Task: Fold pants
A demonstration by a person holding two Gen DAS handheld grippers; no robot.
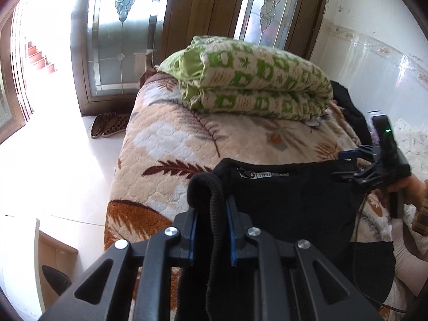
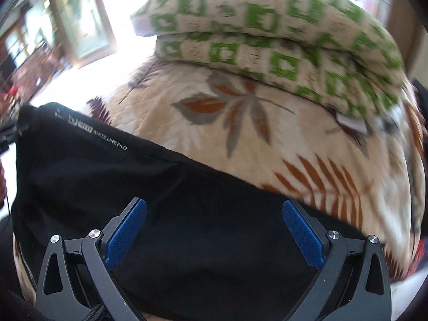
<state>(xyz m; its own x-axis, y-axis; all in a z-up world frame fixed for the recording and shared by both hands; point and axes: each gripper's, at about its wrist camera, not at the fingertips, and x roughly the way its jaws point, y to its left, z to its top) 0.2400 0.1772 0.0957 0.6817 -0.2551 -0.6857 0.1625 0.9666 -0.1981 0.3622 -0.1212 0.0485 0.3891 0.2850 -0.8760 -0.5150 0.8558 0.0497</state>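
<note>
Left gripper [image 1: 211, 230], blue pads [image 1: 193, 238] pressed together on a ribbed, rolled edge of the black pants [image 1: 289, 203], which bulges above the fingertips and hangs down between them. Right gripper [image 2: 214, 234], jaws spread wide, blue pads [image 2: 125, 232] well apart and poised over the dark cloth without pinching it; in the left wrist view the same gripper [image 1: 345, 165] appears at the far right edge of the garment, carried by a hand [image 1: 401, 190]. The pants lie across the near part of the bed [image 1: 165, 144], zipper pull and white printed lettering [image 2: 107, 139] showing along their upper edge. The bed is covered by a cream quilted blanket with brown and grey leaf motifs. A folded green-and-white patterned quilt [image 1: 256, 80] rests at its far end, against wood-framed glass doors [image 1: 120, 34]. A pair of patterned slippers [image 1: 109, 124] sits on the pale tiled floor [image 1: 53, 187] beside the bed.
</note>
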